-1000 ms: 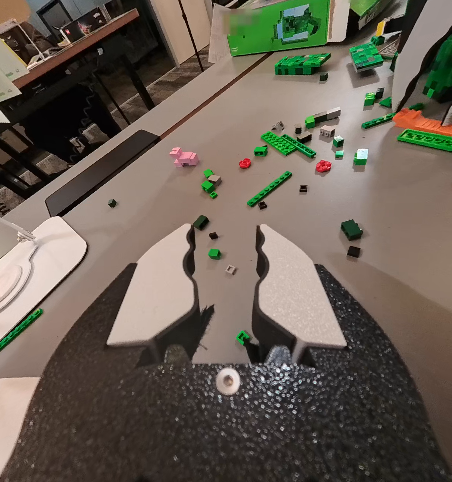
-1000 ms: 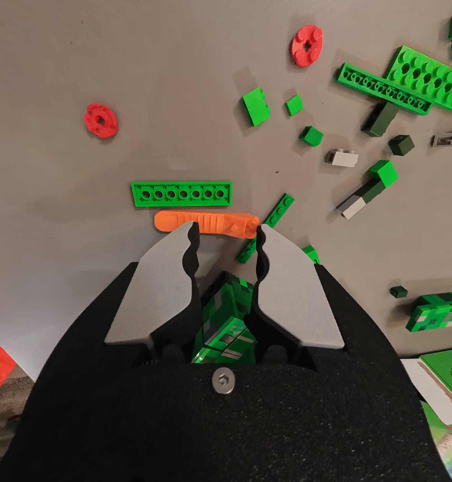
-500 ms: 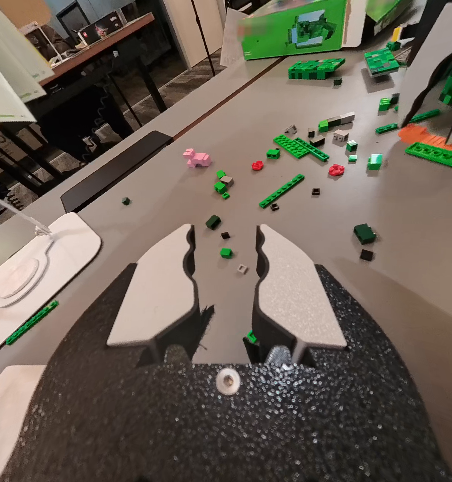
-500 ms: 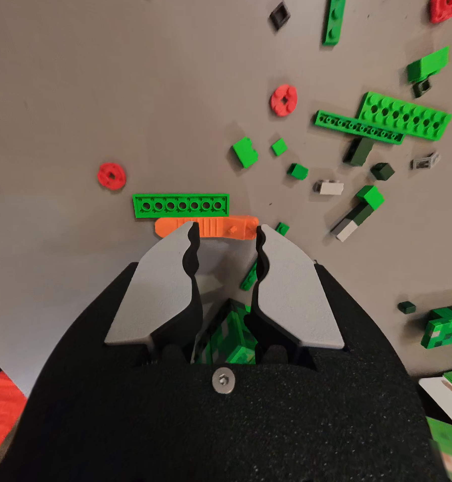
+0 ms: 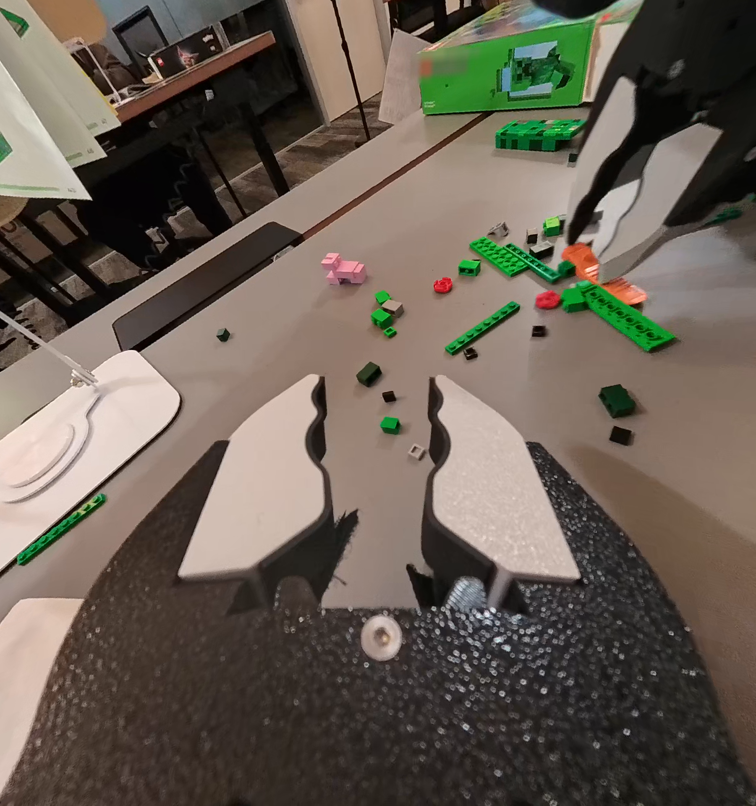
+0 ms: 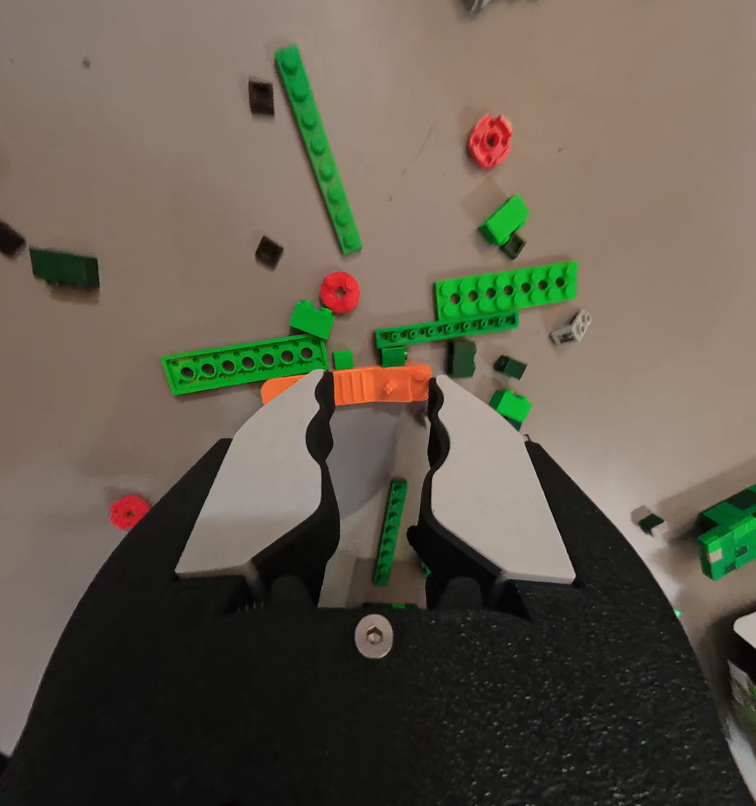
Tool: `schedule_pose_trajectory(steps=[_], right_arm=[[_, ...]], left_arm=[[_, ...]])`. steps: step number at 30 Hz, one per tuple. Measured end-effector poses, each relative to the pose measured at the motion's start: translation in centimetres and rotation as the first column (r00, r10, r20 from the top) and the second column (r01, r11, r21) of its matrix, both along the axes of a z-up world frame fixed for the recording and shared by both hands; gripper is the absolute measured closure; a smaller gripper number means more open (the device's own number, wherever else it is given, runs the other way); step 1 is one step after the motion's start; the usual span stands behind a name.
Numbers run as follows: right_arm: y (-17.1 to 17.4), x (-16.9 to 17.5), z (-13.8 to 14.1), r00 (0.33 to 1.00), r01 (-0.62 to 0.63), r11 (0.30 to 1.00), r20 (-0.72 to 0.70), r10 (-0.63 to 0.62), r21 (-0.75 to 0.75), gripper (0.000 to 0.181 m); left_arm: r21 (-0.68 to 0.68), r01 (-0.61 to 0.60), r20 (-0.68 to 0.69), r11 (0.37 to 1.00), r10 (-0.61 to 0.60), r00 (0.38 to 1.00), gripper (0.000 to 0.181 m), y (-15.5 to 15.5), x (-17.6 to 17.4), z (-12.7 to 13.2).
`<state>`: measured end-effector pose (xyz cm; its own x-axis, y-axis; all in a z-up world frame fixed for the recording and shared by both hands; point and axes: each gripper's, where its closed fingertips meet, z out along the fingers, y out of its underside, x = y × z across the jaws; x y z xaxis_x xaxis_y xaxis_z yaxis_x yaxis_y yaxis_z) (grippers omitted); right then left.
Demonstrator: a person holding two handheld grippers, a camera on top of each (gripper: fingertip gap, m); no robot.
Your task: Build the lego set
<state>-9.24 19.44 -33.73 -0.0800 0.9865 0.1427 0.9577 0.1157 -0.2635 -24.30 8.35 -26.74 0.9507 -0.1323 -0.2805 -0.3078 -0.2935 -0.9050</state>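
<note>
My right gripper (image 6: 378, 383) is open and low over the grey table (image 6: 127, 131). An orange brick separator (image 6: 376, 386) lies across its fingertips, touching them. A bright green plate with two rows of holes (image 6: 245, 364) lies just beyond the separator, against smaller green bricks and a red round piece (image 6: 340, 291). A thin green strip (image 6: 389, 532) shows on the table between the fingers. My left gripper (image 5: 376, 384) is open and empty, with a small green piece (image 5: 389, 425) on the table between its fingers. In the left wrist view the right gripper (image 5: 594, 257) stands on the separator (image 5: 624, 292).
Loose pieces lie scattered: a long thin green plate (image 5: 483, 327), a pink pig figure (image 5: 344, 270), dark green bricks (image 5: 616, 400). A green box (image 5: 502, 74) and a built green slab (image 5: 537, 135) are at the far end. A white pad (image 5: 62, 432) lies left. Spacing between my two grippers at the tips: around 20 cm. Both grippers' tips are roughly 20 cm from the pink pig figure (image 5: 344, 270).
My right gripper has moved forward across the table, pushing the orange separator and the holed green plate into the cluster of small pieces. The left gripper has drawn back slightly and stays open.
</note>
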Motion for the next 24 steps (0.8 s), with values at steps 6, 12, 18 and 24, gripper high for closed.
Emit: schedule_pose_trajectory(steps=[6, 12, 18, 24], right_arm=[[0.2, -0.4, 0.0, 0.999, -0.039, 0.999, 0.032, 0.038, 0.004, 0.141], [-0.2, 3.2, 0.0, 0.995, -0.060, 0.998, 0.085, 0.059, 0.006, 0.141], [-1.0, 6.7, 0.0, 0.991, -0.051, 0.999, 0.127, 0.049, 0.012, 0.141], [-2.8, 9.8, 0.0, 0.988, -0.038, 0.999, 0.153, 0.035, 0.021, 0.141]], left_arm=[[-0.006, 0.002, 0.011, 1.000, -0.002, 1.000, 0.136, 0.0, 0.0, -0.2], [0.007, 0.009, 0.014, 1.000, -0.009, 1.000, 0.136, -0.1, 0.2, 0.2], [-0.001, 0.010, 0.005, 1.000, -0.010, 1.000, 0.136, 0.0, 0.3, 0.0], [-0.002, 0.012, 0.005, 1.000, -0.012, 1.000, 0.136, 0.0, 0.3, -0.1]])
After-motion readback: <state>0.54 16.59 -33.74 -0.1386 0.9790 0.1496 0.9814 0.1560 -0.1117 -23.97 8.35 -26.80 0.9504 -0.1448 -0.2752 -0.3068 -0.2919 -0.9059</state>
